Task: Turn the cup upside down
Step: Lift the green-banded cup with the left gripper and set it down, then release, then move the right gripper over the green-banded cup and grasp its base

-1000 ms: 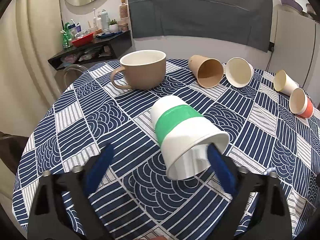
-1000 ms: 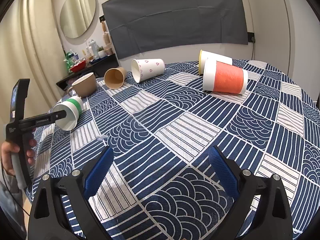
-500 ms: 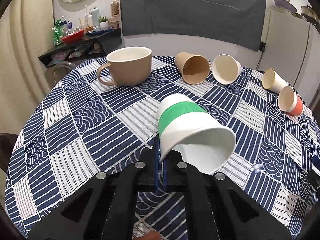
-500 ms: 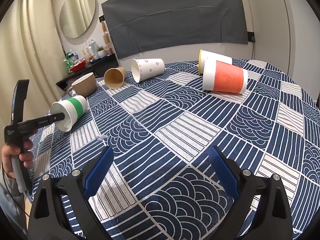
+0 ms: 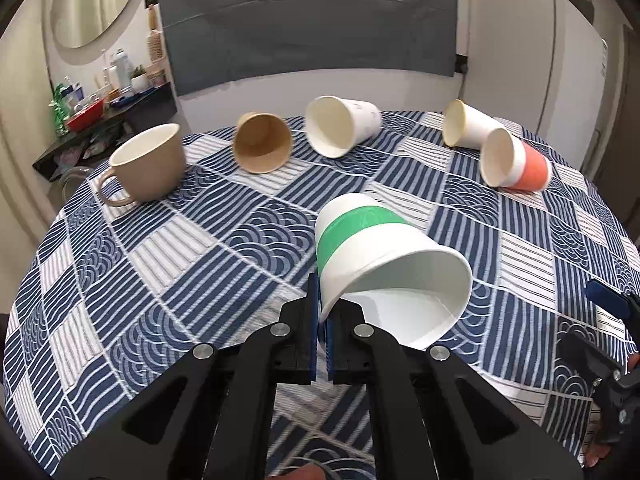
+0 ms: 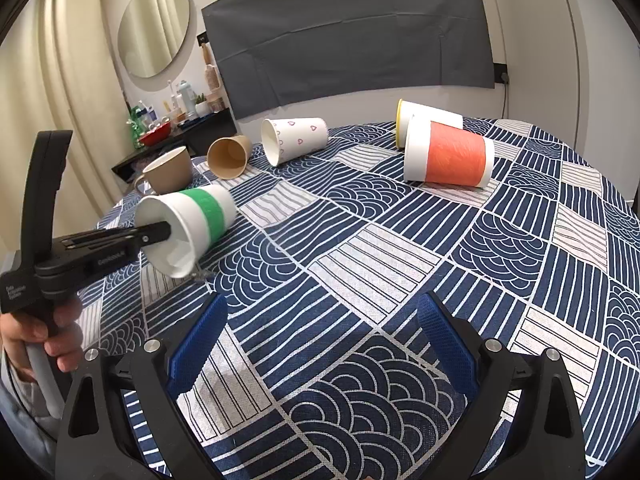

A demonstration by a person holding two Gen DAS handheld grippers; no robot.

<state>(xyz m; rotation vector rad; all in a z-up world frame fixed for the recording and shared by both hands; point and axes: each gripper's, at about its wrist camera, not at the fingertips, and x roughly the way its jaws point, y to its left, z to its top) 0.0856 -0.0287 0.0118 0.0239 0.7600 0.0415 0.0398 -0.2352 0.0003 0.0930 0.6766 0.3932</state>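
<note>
Left wrist view: the left tool point(image 5: 321, 312) is closed tight on the rim of the green-banded cup point(image 5: 372, 248), one finger inside, one outside. The cup is tilted, mouth toward the camera, lifted above the worktop point(image 5: 180, 272).

Right wrist view: the right tool point(image 6: 320, 340) stands wide open and holds nothing, hovering over the worktop point(image 6: 400, 260). The cup point(image 6: 188, 224) hangs far to its left, pinched in the left tool point(image 6: 160, 234). An orange-banded cup point(image 6: 452, 154) lies ahead.

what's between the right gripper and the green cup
Only bare tablecloth lies between the right gripper and green cup, seen in the right wrist view.
</note>
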